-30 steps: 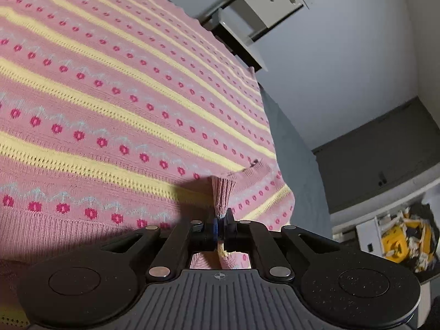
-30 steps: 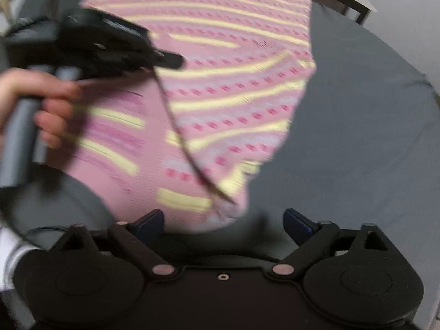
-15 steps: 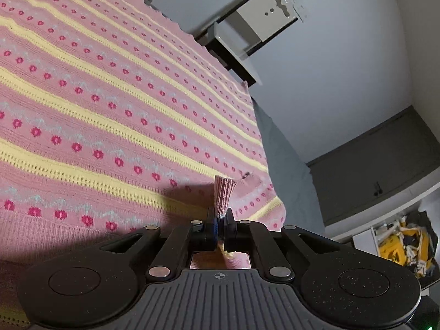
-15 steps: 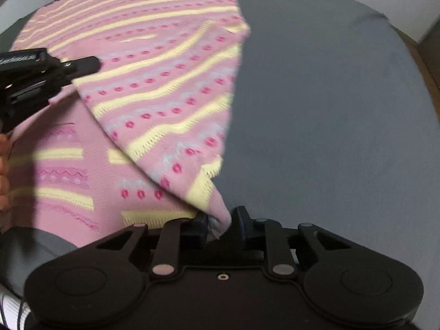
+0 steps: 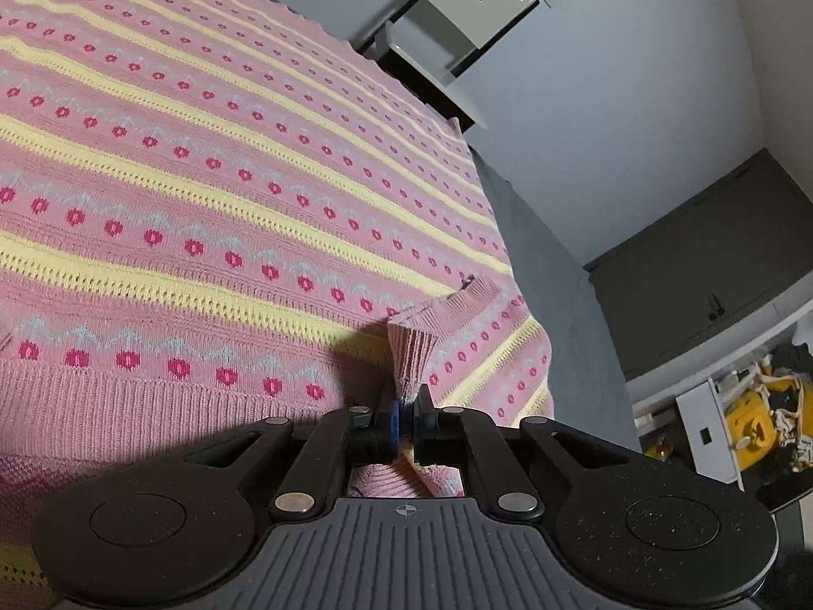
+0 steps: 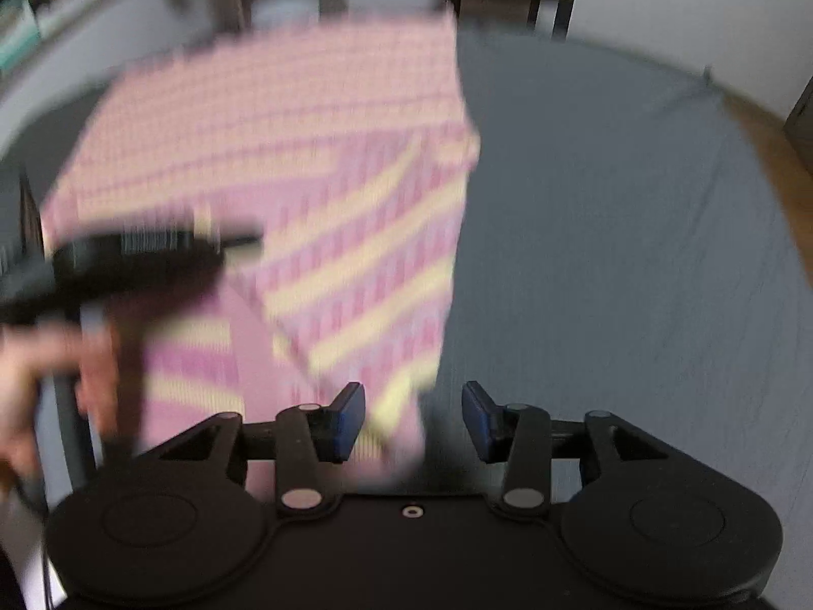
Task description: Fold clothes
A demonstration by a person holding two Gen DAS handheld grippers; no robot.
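The right gripper (image 6: 412,419) lets go! Half a second back its jaws were pinched on the sweater's lower corner; now they stand wide apart, with the loose pink edge hanging between them and, as far as the blur lets me judge, gripped by neither.

Over at nine o'clock in the right wrist view, the left gripper (image 6: 239,243) is still up in a person's hand (image 6: 45,381). Its own camera shows the jaws closed tight on a ribbed cuff (image 5: 411,356), same as a second ago.

The sweater (image 5: 213,193) lies spread on the grey bed (image 6: 610,234), filling the left wrist view from nine round to one o'clock, with one flap lifted by that cuff.

So one side is dropped, one side still carried. My read: the sleeve fold is under way, and the freed right gripper will want a new hold before the next crease.

Writing? None I can read: the white chair (image 5: 472,15) at one o'clock shows only cut-out holes, and the right wrist view is too smeared for labels.
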